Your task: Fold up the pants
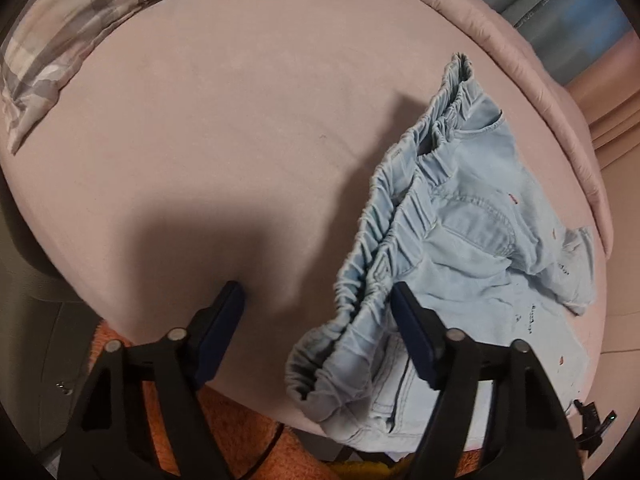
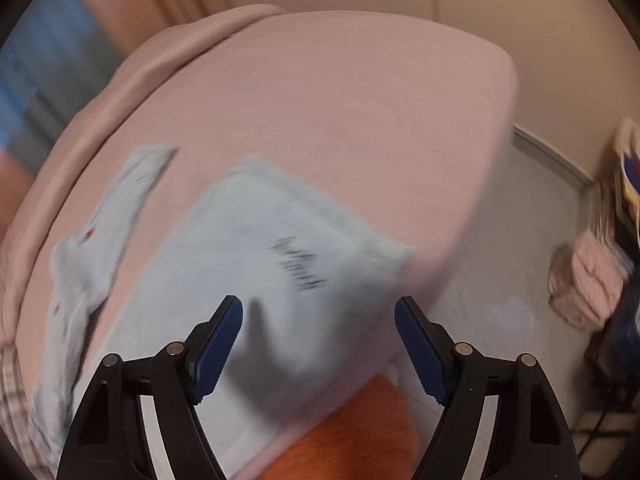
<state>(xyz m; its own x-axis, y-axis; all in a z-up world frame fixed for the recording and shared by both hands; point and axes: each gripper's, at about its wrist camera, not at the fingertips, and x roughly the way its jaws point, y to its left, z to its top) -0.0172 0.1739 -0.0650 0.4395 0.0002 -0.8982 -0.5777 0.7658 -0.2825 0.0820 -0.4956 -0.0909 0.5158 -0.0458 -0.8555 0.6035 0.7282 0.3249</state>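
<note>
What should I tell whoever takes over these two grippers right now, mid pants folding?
Left gripper: open, jaws astride the gathered elastic waistband, not pressing on it.
Right gripper: open above a pant leg end, gripping nothing; that view is blurred.
Pants: light blue, lying bunched on the pink bed, near its edge.
Done: no neat fold visible yet.
Left: grip waistband and leg end, spread flat, then fold.
</note>
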